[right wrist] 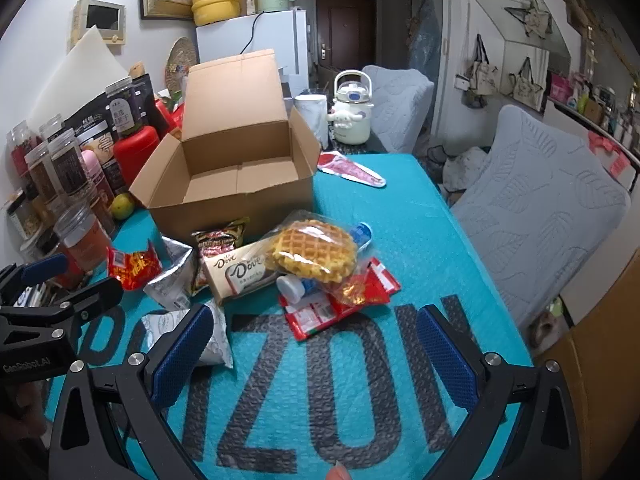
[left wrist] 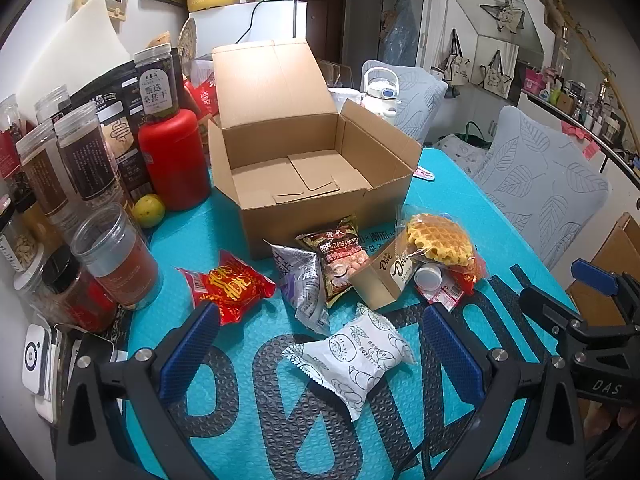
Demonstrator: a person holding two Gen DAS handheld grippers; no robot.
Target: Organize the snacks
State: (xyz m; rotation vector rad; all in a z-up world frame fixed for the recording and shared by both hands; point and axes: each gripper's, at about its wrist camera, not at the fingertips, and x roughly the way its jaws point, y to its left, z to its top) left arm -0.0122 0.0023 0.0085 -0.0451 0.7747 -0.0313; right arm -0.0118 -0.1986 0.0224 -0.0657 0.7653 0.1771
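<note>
An open, empty cardboard box [left wrist: 312, 168] [right wrist: 236, 172] stands on the teal table mat [left wrist: 240, 420] [right wrist: 400, 216]. In front of it lie several snacks: a red packet [left wrist: 230, 286] [right wrist: 134, 266], a silver packet [left wrist: 306, 284] [right wrist: 170, 276], a brown packet [left wrist: 340, 256] [right wrist: 220, 238], a Dove box [left wrist: 386, 276] [right wrist: 240, 274], a bagged waffle [left wrist: 440, 240] [right wrist: 314, 254] and a white packet [left wrist: 352, 356] [right wrist: 214, 340]. My left gripper [left wrist: 320, 344] is open, its fingers either side of the white packet. My right gripper [right wrist: 316, 344] is open and empty.
Jars [left wrist: 84, 160], a red bottle [left wrist: 174, 160] and a lime [left wrist: 149, 210] crowd the table's left side. A pink wrapper [right wrist: 352, 170] lies right of the box. A kettle [right wrist: 352, 114] stands behind. Cushioned chairs [right wrist: 540, 188] line the right edge.
</note>
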